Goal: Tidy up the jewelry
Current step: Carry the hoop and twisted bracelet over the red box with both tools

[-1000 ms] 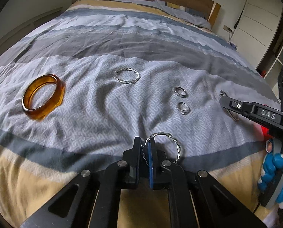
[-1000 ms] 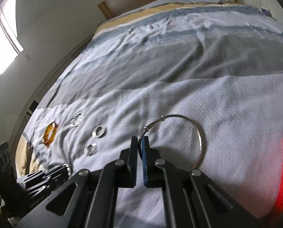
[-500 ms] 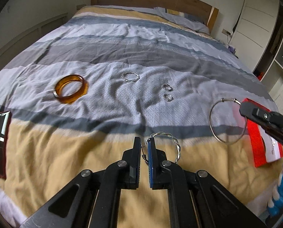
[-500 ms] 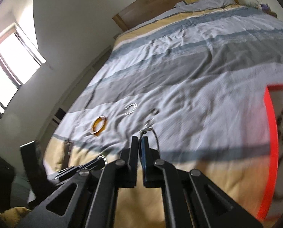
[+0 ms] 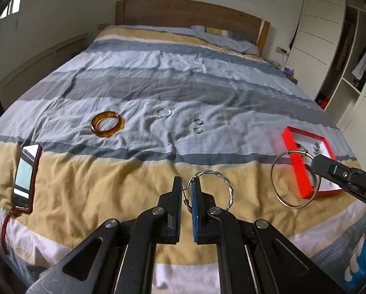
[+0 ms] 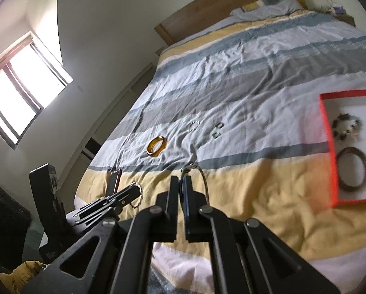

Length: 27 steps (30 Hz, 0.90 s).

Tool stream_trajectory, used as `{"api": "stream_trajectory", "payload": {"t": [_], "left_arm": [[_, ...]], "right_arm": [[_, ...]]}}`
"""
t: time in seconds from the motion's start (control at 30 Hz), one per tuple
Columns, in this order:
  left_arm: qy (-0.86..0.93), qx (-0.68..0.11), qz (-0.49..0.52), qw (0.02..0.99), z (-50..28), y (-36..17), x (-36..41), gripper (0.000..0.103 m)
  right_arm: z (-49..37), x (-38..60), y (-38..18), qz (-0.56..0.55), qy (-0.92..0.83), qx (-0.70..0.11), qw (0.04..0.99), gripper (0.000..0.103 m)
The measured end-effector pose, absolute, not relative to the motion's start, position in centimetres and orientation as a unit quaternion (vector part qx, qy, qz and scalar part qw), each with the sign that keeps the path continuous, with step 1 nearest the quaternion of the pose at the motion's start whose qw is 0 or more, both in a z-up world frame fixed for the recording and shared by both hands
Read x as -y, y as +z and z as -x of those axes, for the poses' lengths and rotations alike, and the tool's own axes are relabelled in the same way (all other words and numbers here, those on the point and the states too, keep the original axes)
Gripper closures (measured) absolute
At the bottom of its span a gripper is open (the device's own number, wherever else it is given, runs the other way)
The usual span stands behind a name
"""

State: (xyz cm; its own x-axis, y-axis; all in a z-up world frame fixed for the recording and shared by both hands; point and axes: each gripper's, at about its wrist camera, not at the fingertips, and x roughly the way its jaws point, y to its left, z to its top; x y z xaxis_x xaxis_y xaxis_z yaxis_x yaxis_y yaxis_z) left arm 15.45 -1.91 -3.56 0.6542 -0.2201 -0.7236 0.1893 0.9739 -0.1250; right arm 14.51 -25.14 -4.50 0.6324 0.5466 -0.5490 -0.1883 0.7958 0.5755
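My left gripper (image 5: 187, 188) is shut on a twisted silver bangle (image 5: 228, 188) and holds it above the bed's yellow stripe. My right gripper (image 6: 181, 183) is shut on a thin silver hoop (image 6: 205, 183); the hoop (image 5: 276, 191) also shows in the left wrist view, hanging in front of the red tray (image 5: 293, 156). The red tray (image 6: 327, 132) lies on the bed at the right and holds a beaded bracelet (image 6: 346, 128) and a dark bangle (image 6: 353, 169). An amber bangle (image 5: 107, 124), another twisted silver bangle (image 5: 163, 112) and two small silver rings (image 5: 197, 126) lie on the duvet.
A phone in a red case (image 5: 26, 174) lies at the bed's left near edge. The striped duvet (image 5: 183, 73) runs back to a wooden headboard (image 5: 190, 12). White wardrobes (image 5: 330, 36) stand at the right, and a window (image 6: 21, 93) is at the left.
Both grippers have lifted and pulled back from the duvet, each carrying its piece. The red tray has come into view, and the right gripper's hoop now hangs near it.
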Motion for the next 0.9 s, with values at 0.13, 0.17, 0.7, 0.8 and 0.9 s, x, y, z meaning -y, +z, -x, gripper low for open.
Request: {"api": "stream_trajectory", "payload": {"t": [0.13, 0.17, 0.7, 0.8, 0.9], "left_arm": [[-0.13, -0.391, 0.011, 0.911, -14.5, -2.2, 3.9, 0.096], [-0.135, -0.39, 0.009, 0.911, -14.4, -2.0, 4.6, 0.096], [-0.262, -0.408, -0.05, 0.873, -17.2, -3.5, 23.5, 0.096], [-0.273, -0.418, -0.063, 0.864, -18.4, -5.0, 26.8, 0.096], [-0.283, -0.429, -0.071, 0.855, -19.3, -6.5, 29.2, 0.096]], "right_arm": [[-12.9, 27.8, -2.9, -0.247, 0.191, -0.352, 0.882, 0.1], [-12.6, 28.7, -2.6, -0.249, 0.184, -0.347, 0.885, 0.1], [-13.3, 45.2, -4.6, -0.267, 0.071, -0.342, 0.898, 0.1], [-14.0, 47.1, -6.5, -0.275, 0.062, -0.353, 0.892, 0.1], [-14.6, 48.5, -8.5, -0.286, 0.059, -0.364, 0.884, 0.1]]}}
